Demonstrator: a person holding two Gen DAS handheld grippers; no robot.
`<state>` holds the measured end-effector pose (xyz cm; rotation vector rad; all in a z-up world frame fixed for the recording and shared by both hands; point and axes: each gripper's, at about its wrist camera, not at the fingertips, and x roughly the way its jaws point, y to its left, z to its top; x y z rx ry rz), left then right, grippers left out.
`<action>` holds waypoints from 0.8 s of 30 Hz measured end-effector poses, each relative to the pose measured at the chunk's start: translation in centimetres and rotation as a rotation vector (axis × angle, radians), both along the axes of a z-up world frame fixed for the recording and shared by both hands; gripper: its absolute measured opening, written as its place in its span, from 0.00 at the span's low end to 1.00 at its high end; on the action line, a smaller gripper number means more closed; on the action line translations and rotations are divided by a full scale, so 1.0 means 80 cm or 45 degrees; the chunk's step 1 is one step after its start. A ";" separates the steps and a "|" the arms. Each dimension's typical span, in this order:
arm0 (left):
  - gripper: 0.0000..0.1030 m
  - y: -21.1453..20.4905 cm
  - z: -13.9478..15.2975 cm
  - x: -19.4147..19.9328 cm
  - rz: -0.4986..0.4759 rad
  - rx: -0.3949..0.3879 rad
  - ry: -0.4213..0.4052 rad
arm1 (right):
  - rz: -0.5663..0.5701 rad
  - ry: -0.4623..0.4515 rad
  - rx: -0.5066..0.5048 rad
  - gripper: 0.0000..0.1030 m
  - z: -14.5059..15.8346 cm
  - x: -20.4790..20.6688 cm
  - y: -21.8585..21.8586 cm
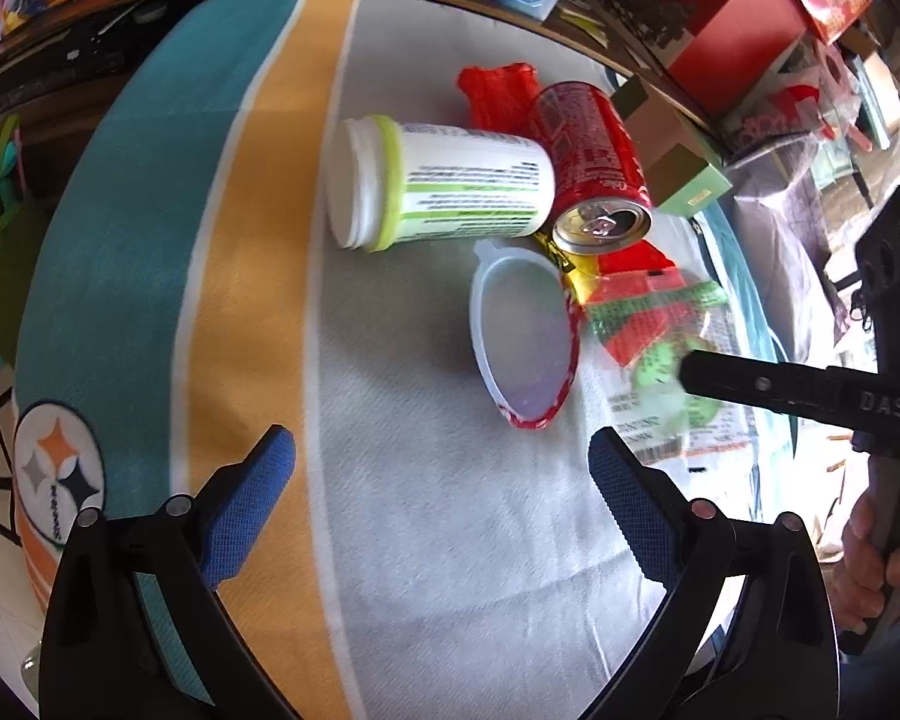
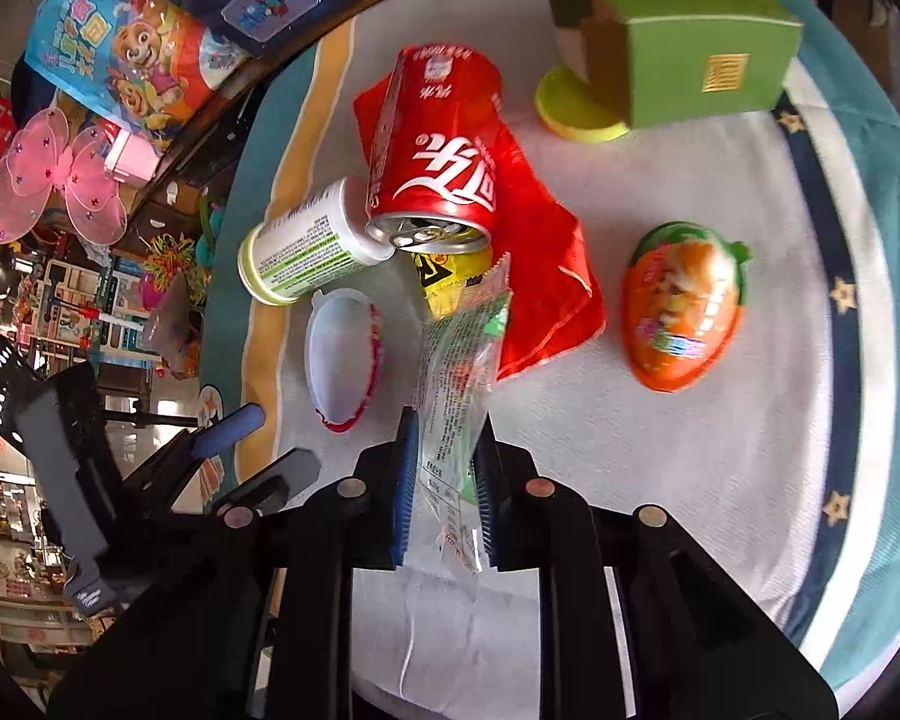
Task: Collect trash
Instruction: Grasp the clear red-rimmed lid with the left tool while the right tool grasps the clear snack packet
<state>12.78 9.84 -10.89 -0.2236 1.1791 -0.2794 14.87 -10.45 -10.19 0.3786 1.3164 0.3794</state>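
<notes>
1. The right claw [image 2: 444, 480] has its blue pads pressed together on a clear plastic wrapper [image 2: 459, 360], gripping only its near end; the far end trails toward the pile on the worktop [image 2: 660, 480]. Thin film like that looks slippery, so I'd worry it slides out if pulled quickly.
2. The wrapper's far tip lies on a yellow packet [image 2: 444, 279] and just beside the mouth of the red soda can [image 2: 435, 162]. Dragging it could snag the packet or set the can rolling; the can lies on its side on a red bag [image 2: 540, 276].
3. The can touches the white tub [image 2: 306, 246], also on its side, so a nudge to one likely shifts the other toward the worktop's edge.
4. The left claw [image 1: 441, 468] hangs with its fingers wide apart, holding nothing, aimed at the empty oval lid [image 1: 522, 336]. With both claws near together, a bump between them is possible.
5. Containers: the can's tab is popped; I can't tell whether liquid remains, so tipping might spill. The tub's cap looks closed, contents hidden. The green box [image 2: 690, 42] sits on a yellow lid [image 2: 570, 111]; its contents are hidden. The orange carrot-shaped egg [image 2: 687, 312] sits apart, sealed as far as I can see.
6. No bin shows in either view.
</notes>
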 end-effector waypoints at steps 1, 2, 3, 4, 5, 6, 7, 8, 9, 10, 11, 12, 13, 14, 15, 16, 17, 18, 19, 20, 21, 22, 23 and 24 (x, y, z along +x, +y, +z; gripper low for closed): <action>0.95 -0.006 0.000 0.003 -0.007 0.000 0.000 | -0.012 -0.012 -0.004 0.16 0.004 -0.004 -0.008; 0.95 -0.011 0.000 0.006 -0.016 0.000 -0.003 | -0.025 -0.019 -0.002 0.16 0.007 -0.006 -0.016; 0.95 -0.016 -0.001 0.008 -0.023 0.004 -0.008 | -0.039 -0.024 0.005 0.16 0.011 -0.009 -0.025; 0.95 -0.021 -0.001 0.011 -0.028 0.012 -0.013 | -0.053 -0.033 0.006 0.16 0.015 -0.011 -0.033; 0.95 -0.027 -0.002 0.013 -0.034 0.019 -0.019 | -0.065 -0.044 0.002 0.16 0.018 -0.012 -0.040; 0.95 -0.031 -0.002 0.015 -0.038 0.025 -0.024 | -0.080 -0.057 -0.003 0.16 0.022 -0.014 -0.048; 0.95 -0.036 -0.003 0.016 -0.042 0.039 -0.032 | -0.092 -0.063 -0.004 0.16 0.025 -0.015 -0.056; 0.95 -0.043 -0.004 0.018 -0.046 0.069 -0.044 | -0.111 -0.070 -0.009 0.16 0.028 -0.016 -0.064; 0.95 -0.047 -0.005 0.018 -0.046 0.094 -0.052 | -0.124 -0.078 -0.019 0.16 0.029 -0.017 -0.071; 0.95 -0.052 -0.007 0.020 -0.048 0.124 -0.059 | -0.136 -0.087 -0.029 0.16 0.030 -0.018 -0.077; 0.94 -0.056 -0.008 0.022 -0.050 0.144 -0.064 | -0.147 -0.090 -0.031 0.16 0.031 -0.019 -0.084; 0.91 -0.059 -0.009 0.023 -0.050 0.157 -0.068 | -0.156 -0.088 -0.027 0.16 0.030 -0.019 -0.089; 0.84 -0.062 -0.010 0.025 -0.048 0.170 -0.069 | -0.164 -0.087 -0.024 0.16 0.030 -0.020 -0.095; 0.78 -0.063 -0.010 0.026 -0.044 0.187 -0.072 | -0.172 -0.087 -0.022 0.16 0.029 -0.021 -0.100; 0.74 -0.065 -0.010 0.026 -0.038 0.208 -0.083 | -0.177 -0.086 -0.017 0.16 0.028 -0.021 -0.104; 0.65 -0.066 -0.009 0.026 -0.033 0.220 -0.089 | -0.181 -0.086 -0.012 0.16 0.027 -0.021 -0.107; 0.49 -0.067 -0.009 0.026 -0.029 0.226 -0.093 | -0.185 -0.086 -0.007 0.16 0.026 -0.022 -0.110; 0.48 -0.068 -0.007 0.027 -0.027 0.236 -0.093 | -0.188 -0.088 -0.002 0.16 0.026 -0.023 -0.113; 0.47 -0.068 -0.007 0.028 -0.026 0.225 -0.087 | -0.190 -0.089 0.007 0.16 0.025 -0.023 -0.117; 0.47 -0.067 -0.006 0.027 -0.022 0.216 -0.085 | -0.193 -0.092 0.014 0.16 0.025 -0.024 -0.120; 0.47 -0.067 -0.002 0.025 -0.019 0.213 -0.089 | -0.196 -0.096 0.019 0.16 0.025 -0.025 -0.122; 0.47 -0.068 0.001 0.022 -0.021 0.211 -0.095 | -0.200 -0.100 0.025 0.16 0.026 -0.026 -0.125; 0.47 -0.069 0.006 0.018 -0.028 0.204 -0.101 | -0.205 -0.103 0.030 0.16 0.026 -0.028 -0.129; 0.47 -0.072 0.010 0.015 -0.034 0.199 -0.105 | -0.211 -0.106 0.035 0.16 0.026 -0.029 -0.133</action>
